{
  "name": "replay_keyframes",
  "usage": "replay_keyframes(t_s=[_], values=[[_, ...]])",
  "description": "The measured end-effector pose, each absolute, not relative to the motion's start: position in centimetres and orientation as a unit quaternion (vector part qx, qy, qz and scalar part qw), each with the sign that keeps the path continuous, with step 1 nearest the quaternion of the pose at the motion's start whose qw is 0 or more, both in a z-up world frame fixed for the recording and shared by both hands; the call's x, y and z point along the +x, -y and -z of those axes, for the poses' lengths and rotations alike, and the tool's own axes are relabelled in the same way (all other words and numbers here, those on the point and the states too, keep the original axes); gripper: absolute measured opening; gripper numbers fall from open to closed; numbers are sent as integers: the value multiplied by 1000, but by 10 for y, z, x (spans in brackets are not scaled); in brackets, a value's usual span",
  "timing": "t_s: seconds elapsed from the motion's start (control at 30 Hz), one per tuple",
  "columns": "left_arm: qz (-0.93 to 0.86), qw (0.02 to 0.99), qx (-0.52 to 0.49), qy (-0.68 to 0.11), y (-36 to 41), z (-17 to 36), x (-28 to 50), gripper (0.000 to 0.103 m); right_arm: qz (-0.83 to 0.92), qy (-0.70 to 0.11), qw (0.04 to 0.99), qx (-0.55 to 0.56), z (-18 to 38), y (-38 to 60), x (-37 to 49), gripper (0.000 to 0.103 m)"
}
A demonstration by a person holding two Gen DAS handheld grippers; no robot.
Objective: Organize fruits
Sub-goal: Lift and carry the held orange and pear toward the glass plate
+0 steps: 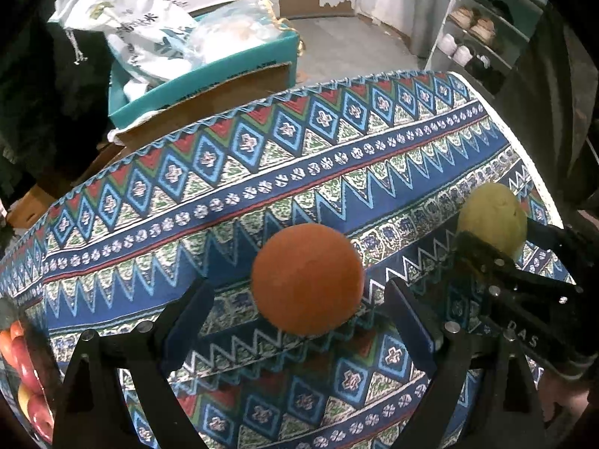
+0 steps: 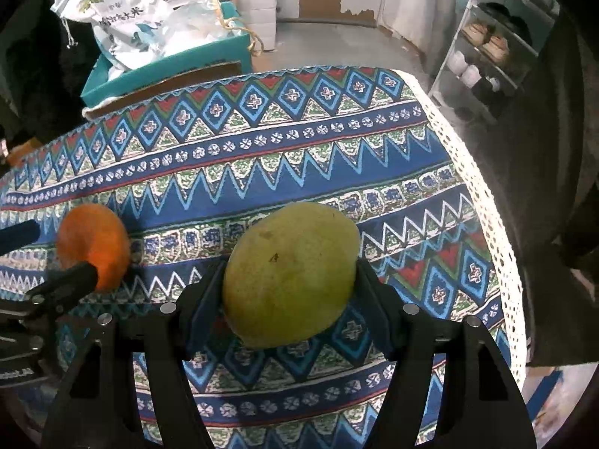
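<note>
An orange [image 1: 307, 278] sits on the patterned tablecloth [image 1: 262, 172] between the fingers of my left gripper [image 1: 299, 310], which is open with gaps on both sides of the fruit. My right gripper [image 2: 290, 295] is shut on a green-yellow mango [image 2: 292, 273], its pads pressing both sides. In the left wrist view the mango [image 1: 490, 217] and the right gripper [image 1: 524, 280] appear at the right. In the right wrist view the orange [image 2: 93, 245] and the left gripper's fingers [image 2: 71, 280] appear at the left.
Red and yellow apples [image 1: 26, 370] show at the lower left edge. A teal box [image 1: 209, 75] holding white bags stands beyond the table's far edge. A shoe rack [image 1: 475, 33] stands at the back right. The tablecloth's lace edge [image 2: 483, 194] marks the table's right side.
</note>
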State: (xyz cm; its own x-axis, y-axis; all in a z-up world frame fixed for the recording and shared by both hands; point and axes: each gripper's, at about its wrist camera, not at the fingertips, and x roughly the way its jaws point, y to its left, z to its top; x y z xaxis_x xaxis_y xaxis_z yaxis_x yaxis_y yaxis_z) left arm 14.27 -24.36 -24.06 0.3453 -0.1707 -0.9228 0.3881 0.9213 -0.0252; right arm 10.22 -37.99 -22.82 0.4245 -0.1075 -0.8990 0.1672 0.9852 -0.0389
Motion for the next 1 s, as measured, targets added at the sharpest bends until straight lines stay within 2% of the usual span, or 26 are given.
replay_keyframes(t_s=[0.27, 0.47, 1.0], values=[[166, 799, 106, -568, 252, 265, 153, 93, 84, -535, 840, 43, 235, 387, 102, 68], [181, 788, 83, -582, 248, 274, 158, 69, 86, -536, 839, 51, 237, 392, 103, 68], [167, 814, 101, -547, 219, 248, 141, 68, 86, -519, 850, 25, 221, 375, 102, 68]])
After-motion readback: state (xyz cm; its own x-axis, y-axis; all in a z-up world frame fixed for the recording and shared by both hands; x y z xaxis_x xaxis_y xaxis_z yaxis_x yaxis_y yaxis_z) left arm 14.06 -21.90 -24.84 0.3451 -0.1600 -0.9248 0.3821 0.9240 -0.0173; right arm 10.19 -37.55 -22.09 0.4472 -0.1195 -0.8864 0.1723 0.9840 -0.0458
